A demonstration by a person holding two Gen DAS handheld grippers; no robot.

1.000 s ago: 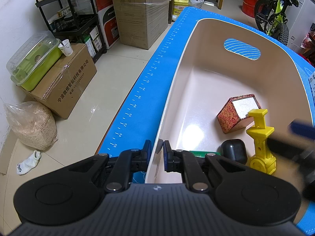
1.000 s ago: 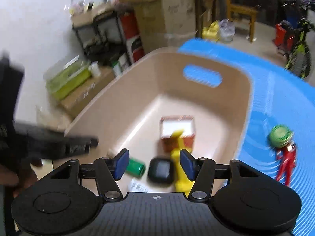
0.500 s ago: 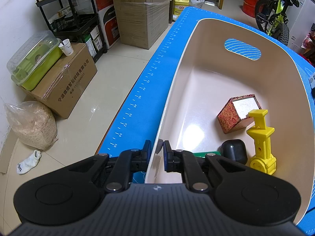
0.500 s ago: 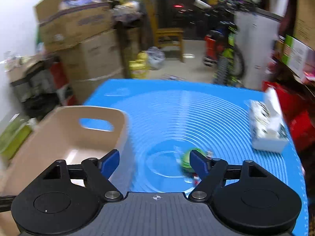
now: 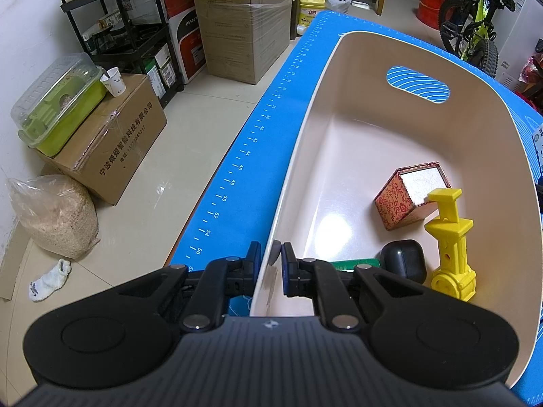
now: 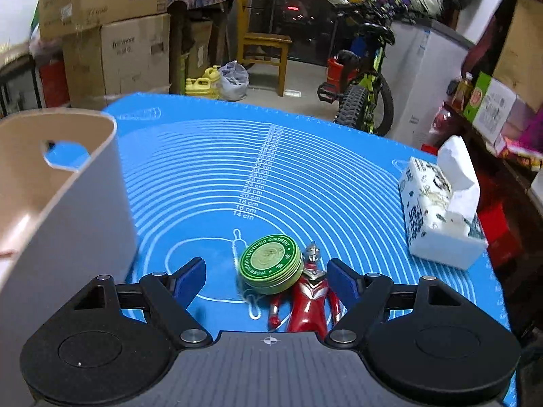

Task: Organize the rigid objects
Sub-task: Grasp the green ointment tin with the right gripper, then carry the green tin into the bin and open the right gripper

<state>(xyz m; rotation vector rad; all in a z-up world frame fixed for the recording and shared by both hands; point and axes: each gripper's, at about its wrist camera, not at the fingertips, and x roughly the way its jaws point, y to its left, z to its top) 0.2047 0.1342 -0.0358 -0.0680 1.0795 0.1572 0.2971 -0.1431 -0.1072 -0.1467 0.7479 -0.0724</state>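
Note:
My left gripper (image 5: 271, 259) is shut on the near rim of the beige bin (image 5: 298, 156). Inside the bin lie a red patterned box (image 5: 407, 200), a yellow plastic toy (image 5: 451, 247), a black case (image 5: 404, 259) and a green item (image 5: 353, 264) partly hidden behind my fingers. In the right wrist view my right gripper (image 6: 268, 278) is open above the blue mat (image 6: 271, 169). A round green ointment tin (image 6: 271, 264) and a red and silver figure (image 6: 312, 295) lie between its fingers. The bin (image 6: 68, 203) stands at the left.
A white tissue pack (image 6: 441, 210) sits at the mat's right edge. Cardboard boxes (image 5: 244, 17), a black shelf (image 5: 129, 30), a sack (image 5: 54, 213) and a bicycle (image 6: 366, 81) stand on the floor around the table.
My right gripper has swung from over the bin to the right, over the mat, and now frames the tin and the figure. The left gripper has kept its hold on the bin rim.

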